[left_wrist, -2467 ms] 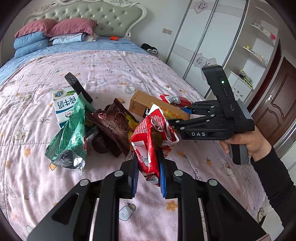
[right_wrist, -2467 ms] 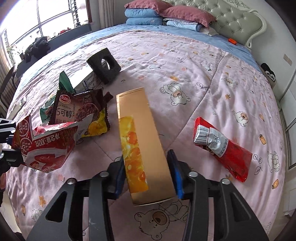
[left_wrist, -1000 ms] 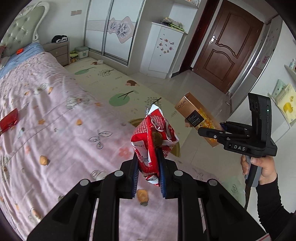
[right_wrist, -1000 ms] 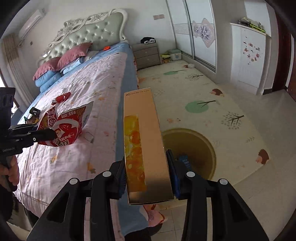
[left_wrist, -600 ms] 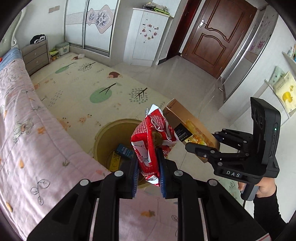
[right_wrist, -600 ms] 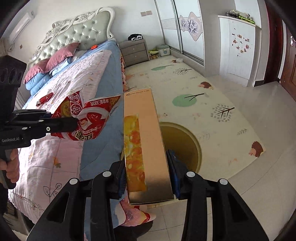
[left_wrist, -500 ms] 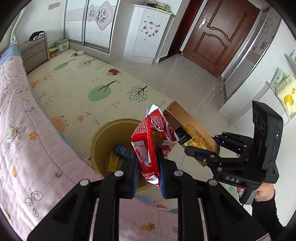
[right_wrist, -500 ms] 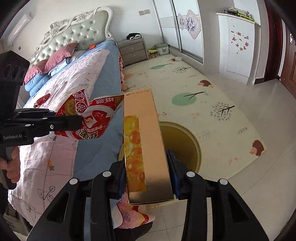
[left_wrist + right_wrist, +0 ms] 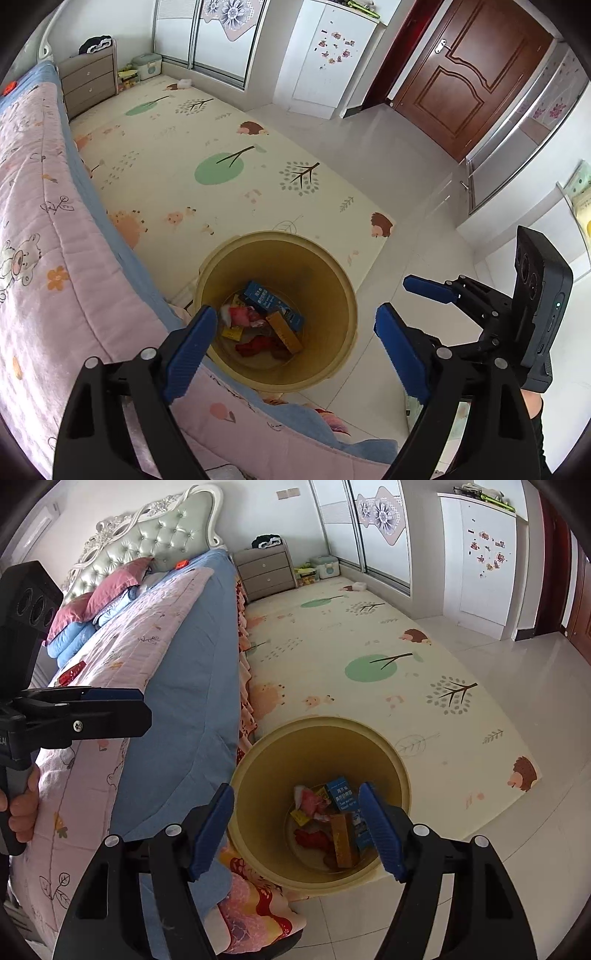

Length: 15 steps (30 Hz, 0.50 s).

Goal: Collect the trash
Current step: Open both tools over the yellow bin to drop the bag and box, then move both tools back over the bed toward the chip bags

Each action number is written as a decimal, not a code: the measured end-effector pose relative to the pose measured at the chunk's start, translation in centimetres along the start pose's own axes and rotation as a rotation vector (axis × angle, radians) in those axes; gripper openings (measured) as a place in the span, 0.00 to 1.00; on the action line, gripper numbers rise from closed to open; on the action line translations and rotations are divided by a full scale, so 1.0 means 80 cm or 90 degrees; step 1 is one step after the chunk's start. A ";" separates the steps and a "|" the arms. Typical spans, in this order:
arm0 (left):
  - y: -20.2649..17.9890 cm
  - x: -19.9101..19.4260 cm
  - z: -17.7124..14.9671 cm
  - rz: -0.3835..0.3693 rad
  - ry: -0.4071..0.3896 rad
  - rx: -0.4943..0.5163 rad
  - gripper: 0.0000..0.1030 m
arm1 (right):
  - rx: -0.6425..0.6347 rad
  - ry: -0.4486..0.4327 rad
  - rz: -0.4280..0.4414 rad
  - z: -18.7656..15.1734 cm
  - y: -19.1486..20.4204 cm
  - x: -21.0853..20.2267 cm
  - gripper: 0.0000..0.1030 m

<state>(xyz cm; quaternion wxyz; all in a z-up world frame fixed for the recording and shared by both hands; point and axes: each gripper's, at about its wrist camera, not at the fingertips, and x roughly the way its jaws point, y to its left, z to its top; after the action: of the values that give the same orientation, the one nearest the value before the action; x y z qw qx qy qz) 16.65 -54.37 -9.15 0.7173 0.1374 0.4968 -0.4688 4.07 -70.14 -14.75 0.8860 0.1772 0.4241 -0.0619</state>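
A round yellow trash bin (image 9: pixel 277 237) (image 9: pixel 321 722) stands on the floor by the bed's corner. At its bottom lie a gold box (image 9: pixel 284 332) (image 9: pixel 343 840), a red snack bag (image 9: pixel 255 343) (image 9: pixel 314 838), a blue carton (image 9: pixel 273 301) (image 9: pixel 341 794) and other scraps. My left gripper (image 9: pixel 291 332) (image 9: pixel 144 712) hovers above the bin, its jaws opening with nothing between them. My right gripper (image 9: pixel 295 805) (image 9: pixel 397 301) hangs over the bin's other side, its jaws also opening and empty.
The bed with a pink quilt (image 9: pixel 44 258) and blue sheet (image 9: pixel 192 672) borders the bin. A red wrapper (image 9: pixel 72 672) lies on the quilt. A patterned play mat (image 9: pixel 207 155), grey bedside drawers (image 9: pixel 266 572), wardrobes and a brown door (image 9: pixel 465 77) surround the tiled floor.
Both grippers moved over the bin and lower, then opened. The red snack bag left my left jaws and the gold box left my right jaws; both now lie in the bin.
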 end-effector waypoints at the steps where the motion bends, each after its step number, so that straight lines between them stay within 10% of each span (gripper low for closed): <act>1: 0.001 0.001 0.001 0.001 -0.003 0.001 0.85 | 0.000 0.001 0.001 -0.001 0.001 -0.001 0.66; 15: 0.008 -0.082 -0.036 0.052 -0.068 0.014 0.83 | -0.042 -0.075 0.002 0.014 0.050 -0.079 0.64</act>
<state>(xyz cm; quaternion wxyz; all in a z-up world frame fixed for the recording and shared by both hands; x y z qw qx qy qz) 15.04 -48.62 -5.19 0.7596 0.1405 0.4468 -0.4513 1.92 -67.11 -8.16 0.9148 0.1448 0.3728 -0.0567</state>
